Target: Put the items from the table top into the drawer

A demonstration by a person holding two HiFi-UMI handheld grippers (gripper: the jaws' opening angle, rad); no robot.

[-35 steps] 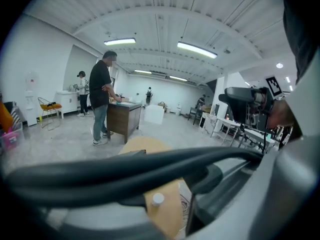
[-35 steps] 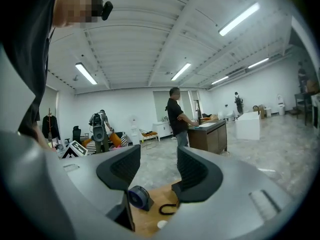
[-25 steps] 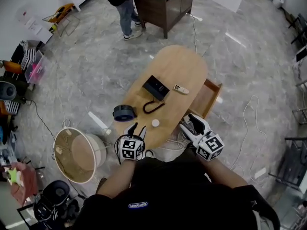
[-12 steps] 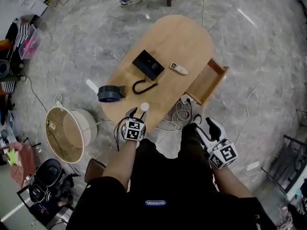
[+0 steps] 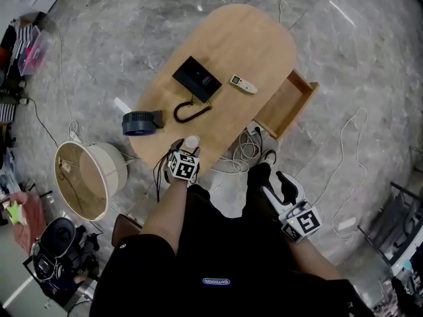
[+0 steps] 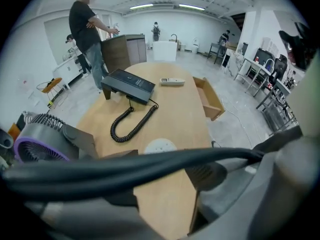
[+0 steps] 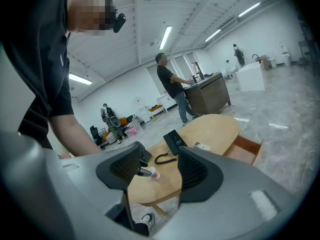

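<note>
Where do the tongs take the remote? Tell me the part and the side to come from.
Grip the remote across its narrow width, near the middle, coming straight down from above. It lies flat on the table, long and slim, with bare wood along both long sides and the phone well clear, so closing across the short dimension looks safest.

Smooth light wood table point(image 5: 244, 41), wooden drawer point(image 5: 284, 104), matt black plastic telephone point(image 5: 197, 78), glossy grey stone-look floor point(image 5: 350, 65)
</note>
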